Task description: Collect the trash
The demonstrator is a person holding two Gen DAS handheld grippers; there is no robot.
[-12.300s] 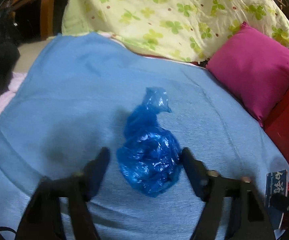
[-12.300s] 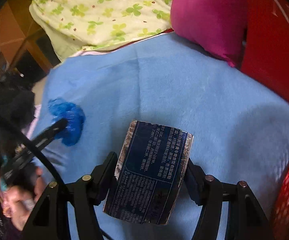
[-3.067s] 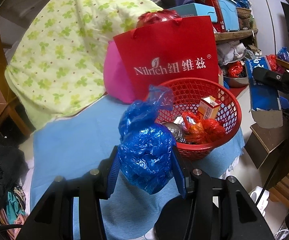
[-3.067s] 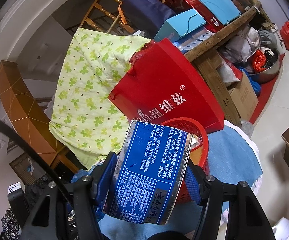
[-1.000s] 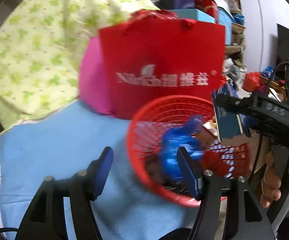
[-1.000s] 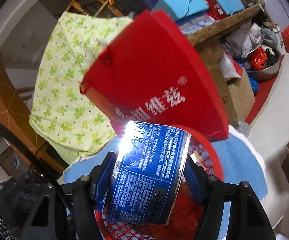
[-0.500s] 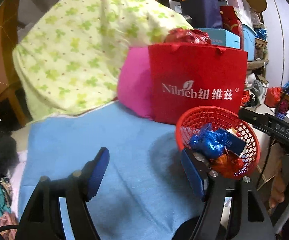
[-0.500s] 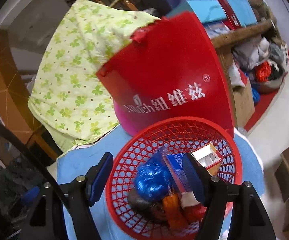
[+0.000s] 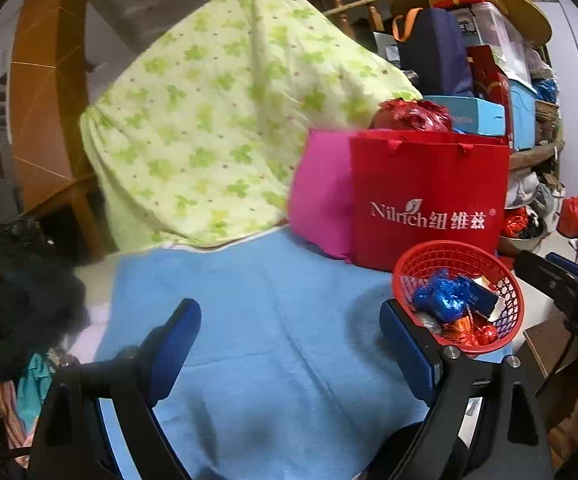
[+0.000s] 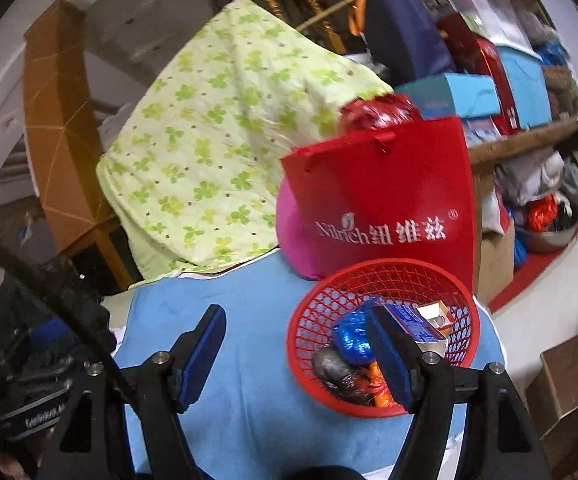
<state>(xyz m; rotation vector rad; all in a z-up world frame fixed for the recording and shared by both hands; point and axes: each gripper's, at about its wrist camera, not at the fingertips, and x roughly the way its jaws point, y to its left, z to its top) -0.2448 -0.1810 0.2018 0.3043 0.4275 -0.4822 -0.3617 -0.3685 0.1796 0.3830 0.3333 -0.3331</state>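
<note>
both your grippers carry nothing: the left gripper has its jaws opening wide over bare blue blanket, and the right gripper is opening too, nothing between its pads. the trash, a crumpled blue plastic bag and a dark blue foil packet, lies in the round red mesh plastic basket at the blanket's right edge, just in front of the red paper shopping bag. the basket lies right of both grippers and nearer your right one, so judge any further drop from that side; no loose trash shows on the blanket.
</note>
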